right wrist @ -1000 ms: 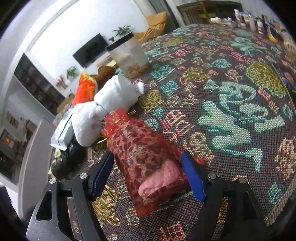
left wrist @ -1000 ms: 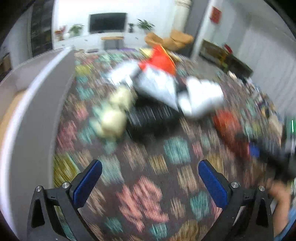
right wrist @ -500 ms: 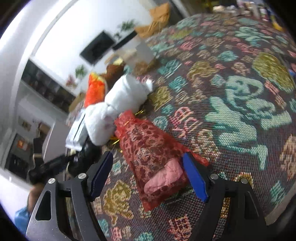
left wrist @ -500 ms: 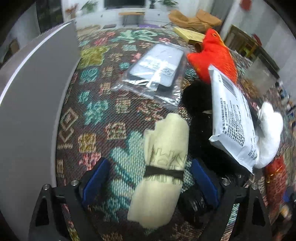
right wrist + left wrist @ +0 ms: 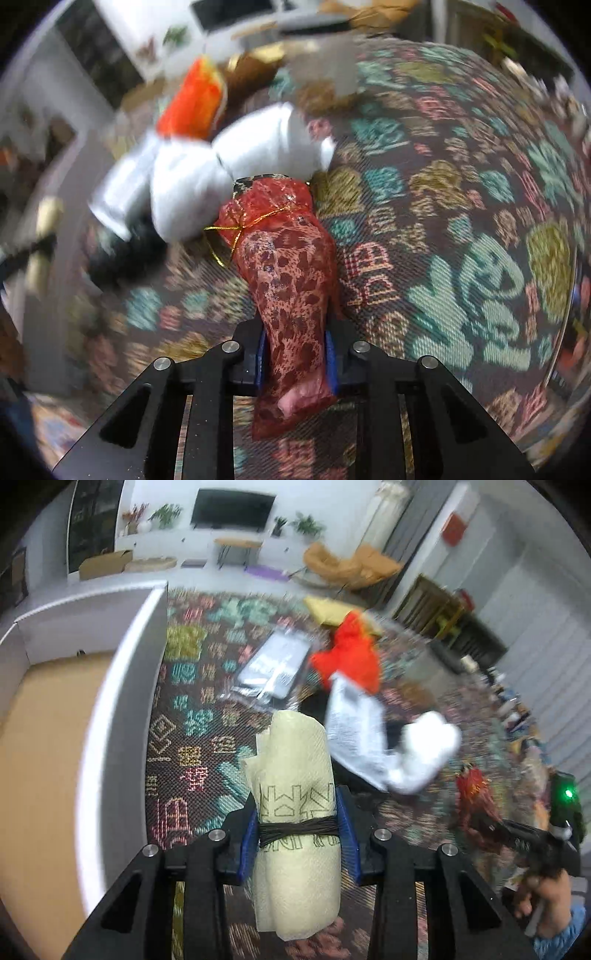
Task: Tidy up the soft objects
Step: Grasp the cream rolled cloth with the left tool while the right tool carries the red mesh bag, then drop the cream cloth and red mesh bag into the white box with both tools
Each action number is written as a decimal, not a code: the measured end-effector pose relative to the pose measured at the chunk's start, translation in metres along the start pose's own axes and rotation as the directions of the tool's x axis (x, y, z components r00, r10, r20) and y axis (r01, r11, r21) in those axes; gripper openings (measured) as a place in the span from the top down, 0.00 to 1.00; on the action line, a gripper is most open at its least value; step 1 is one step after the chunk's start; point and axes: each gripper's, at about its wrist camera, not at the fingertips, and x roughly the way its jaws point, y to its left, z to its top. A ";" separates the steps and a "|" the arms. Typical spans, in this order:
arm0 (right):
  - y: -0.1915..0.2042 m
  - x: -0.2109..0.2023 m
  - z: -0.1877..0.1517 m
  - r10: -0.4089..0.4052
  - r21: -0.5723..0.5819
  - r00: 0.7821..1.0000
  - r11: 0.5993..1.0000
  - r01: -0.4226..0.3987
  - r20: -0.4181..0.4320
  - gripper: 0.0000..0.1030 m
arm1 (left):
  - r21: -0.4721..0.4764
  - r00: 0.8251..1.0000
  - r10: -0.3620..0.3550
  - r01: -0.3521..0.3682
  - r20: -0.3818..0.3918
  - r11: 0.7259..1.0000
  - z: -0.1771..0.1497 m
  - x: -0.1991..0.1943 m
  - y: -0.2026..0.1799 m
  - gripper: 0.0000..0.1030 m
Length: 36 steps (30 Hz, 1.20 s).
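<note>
A cream cloth roll (image 5: 295, 760) tied with a dark band sits between the blue pads of my left gripper (image 5: 298, 827). The jaws are closing and the pads press its sides. It hangs above the patterned cloth (image 5: 192, 716). In the right wrist view my right gripper (image 5: 295, 354) is shut on a red lace pouch (image 5: 291, 266) with a gold cord and something pink inside. The pouch's far end reaches toward a white plush (image 5: 207, 177). That pouch (image 5: 472, 790) also shows at the right of the left wrist view, with a person's hand (image 5: 546, 897) below it.
A white-walled box (image 5: 110, 686) with a brown floor stands at the left. On the cloth lie an orange plush (image 5: 351, 657), a grey mailer bag (image 5: 354, 731), a clear plastic packet (image 5: 273, 668), the white plush (image 5: 424, 753) and a black item (image 5: 122, 251).
My left gripper reached the cream roll, closed on it and lifted it. My right gripper closed on the red lace pouch and raised it, rolling somewhat.
</note>
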 end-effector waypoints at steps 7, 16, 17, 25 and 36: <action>0.099 -0.049 0.001 0.373 -0.021 0.928 0.928 -0.373 0.020 0.75 | -0.053 0.992 0.001 0.006 0.129 0.999 -0.007 -0.097 0.044 0.63; 0.316 -0.016 -0.020 0.658 -0.096 0.729 0.726 -0.681 -0.190 0.62 | -0.141 0.909 0.375 -0.354 0.181 0.925 -0.039 -0.179 0.147 0.63; 0.332 -0.010 -0.026 0.660 -0.102 0.722 0.719 -0.687 -0.206 0.42 | -0.157 0.887 0.429 -0.405 0.173 0.901 -0.044 -0.180 0.155 0.57; 0.305 0.014 -0.037 0.639 -0.030 0.746 0.755 -0.655 -0.189 0.15 | -0.220 0.840 0.507 -0.466 0.196 0.857 -0.065 -0.173 0.174 0.04; 0.072 0.017 -0.049 -0.191 -0.016 0.970 0.980 0.196 0.152 0.15 | 0.111 0.979 0.054 -0.077 0.195 0.991 -0.072 -0.088 -0.006 0.00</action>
